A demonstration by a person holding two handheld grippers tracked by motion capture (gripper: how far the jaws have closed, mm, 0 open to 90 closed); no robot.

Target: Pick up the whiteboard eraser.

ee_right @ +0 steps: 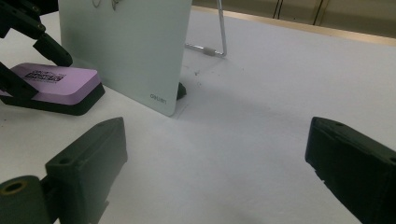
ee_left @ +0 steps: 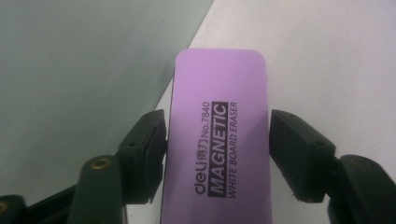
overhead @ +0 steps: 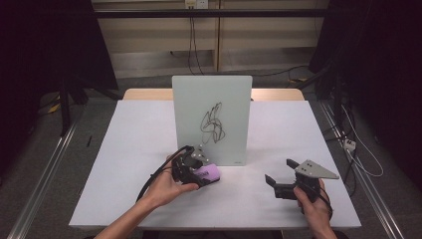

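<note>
At the bottom of the high view the person's forearms enter the frame, and the right gripper [overhead: 279, 178], low and right of centre, rests on the white table [overhead: 134, 149] with its jaws spread wide and nothing between them; its own view shows the two black jaws far apart over bare tabletop. Left of centre, a little higher in the frame, the left gripper [overhead: 200, 175] has its jaws drawn in on the purple eraser [overhead: 209, 173], which lies flat on the table just in front of the board's lower left corner. In the left gripper view the eraser [ee_left: 218, 140] fills the middle of the frame, with a jaw against each long side about halfway along its length, the left one touching and the right one at the edge or a hair off it. It looks like a light block with a smooth, stiff plastic top and a darker soft felt base, seen as a black band under the purple in the right gripper view [ee_right: 51, 84]. The plastic sides are likely slick, so a grip across the width near mid-length, as here, should keep it from twisting; pinching the felt would give way. Beyond it, in the upper middle of the high view, the pale whiteboard [overhead: 212, 119] stands upright on a wire stand [ee_right: 219, 32], a black scribble [overhead: 213, 123] near its centre.
</note>
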